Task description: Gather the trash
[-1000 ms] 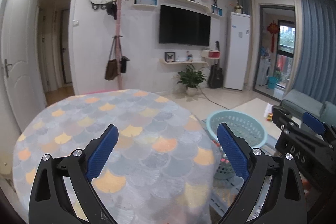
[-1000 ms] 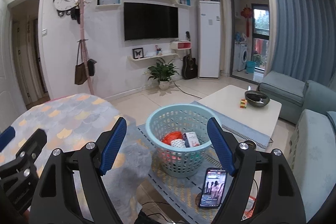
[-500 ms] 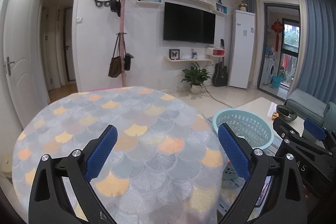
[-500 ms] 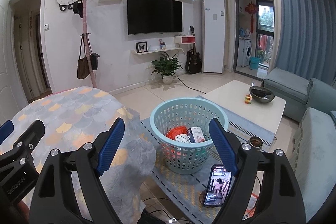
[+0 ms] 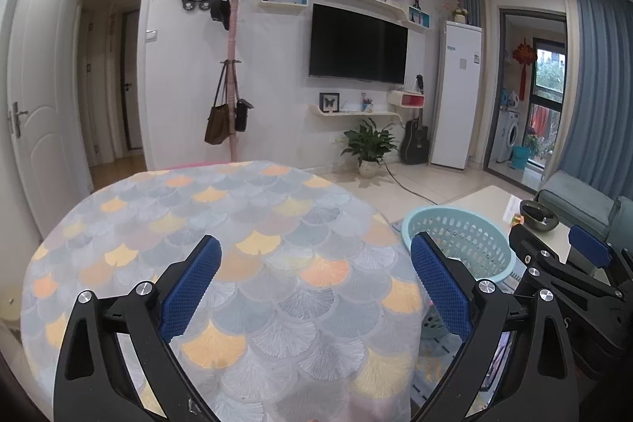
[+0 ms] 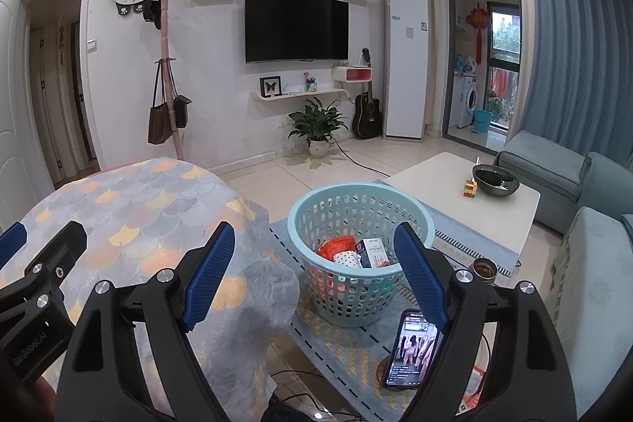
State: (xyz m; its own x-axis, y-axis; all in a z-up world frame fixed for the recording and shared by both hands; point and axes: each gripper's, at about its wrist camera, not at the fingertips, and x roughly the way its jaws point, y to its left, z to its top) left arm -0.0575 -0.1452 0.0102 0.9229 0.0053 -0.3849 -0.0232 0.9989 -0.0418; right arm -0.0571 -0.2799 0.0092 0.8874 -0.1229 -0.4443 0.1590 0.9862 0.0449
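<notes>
- Trash sits inside the light blue basket [image 6: 358, 256] on the floor rug: an orange wrapper [image 6: 336, 248], a spotted scrap and a small white carton [image 6: 372, 252], all below the rim.
- The round table [image 5: 245, 256] beside the basket, under its scale-patterned cloth, shows no litter on the part I can see.
- Compared with a second ago both views have barely shifted; the basket's contents look the same, so nothing new has gone in.
- The left gripper [image 5: 312, 283] hangs over the tablecloth, jaws spread wide, gripping nothing.
- The right gripper [image 6: 310, 273] points toward the basket, jaws likewise apart and empty.
- A phone [image 6: 411, 349] stands propped by the basket, screen lit.
- My guess: the collecting is finished, or nearly so.
</notes>
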